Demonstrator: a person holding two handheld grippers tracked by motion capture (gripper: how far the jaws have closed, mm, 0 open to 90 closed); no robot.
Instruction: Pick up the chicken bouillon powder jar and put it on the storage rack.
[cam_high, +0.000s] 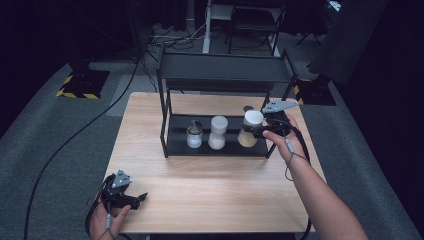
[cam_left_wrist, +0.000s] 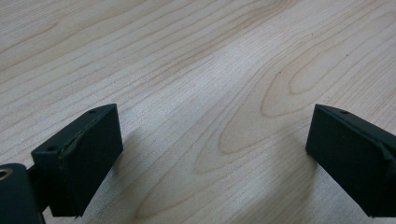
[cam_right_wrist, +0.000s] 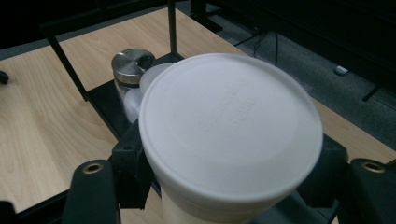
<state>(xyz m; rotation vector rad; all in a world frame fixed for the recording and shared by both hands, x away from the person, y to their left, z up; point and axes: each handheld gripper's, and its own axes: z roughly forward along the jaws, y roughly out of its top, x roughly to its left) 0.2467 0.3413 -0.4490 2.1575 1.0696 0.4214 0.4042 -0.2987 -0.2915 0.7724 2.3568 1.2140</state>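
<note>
- The left gripper (cam_high: 131, 199) rests on the bench (cam_high: 210, 185) near its front left corner, well apart from the black rack (cam_high: 220, 75); its fingers (cam_left_wrist: 77, 158) are spread wide over bare wood, grasping nothing.
- On the rack's lower shelf, a small metal-lidded jar (cam_high: 194, 134) stands at the left.
- Just right of it stands a taller white-lidded jar (cam_high: 217, 132).
- At the rack's right end, the right gripper (cam_high: 257, 131) is clenched on the white-lidded container (cam_high: 250, 128), tilted, with brownish contents, at the shelf's right edge.
</note>
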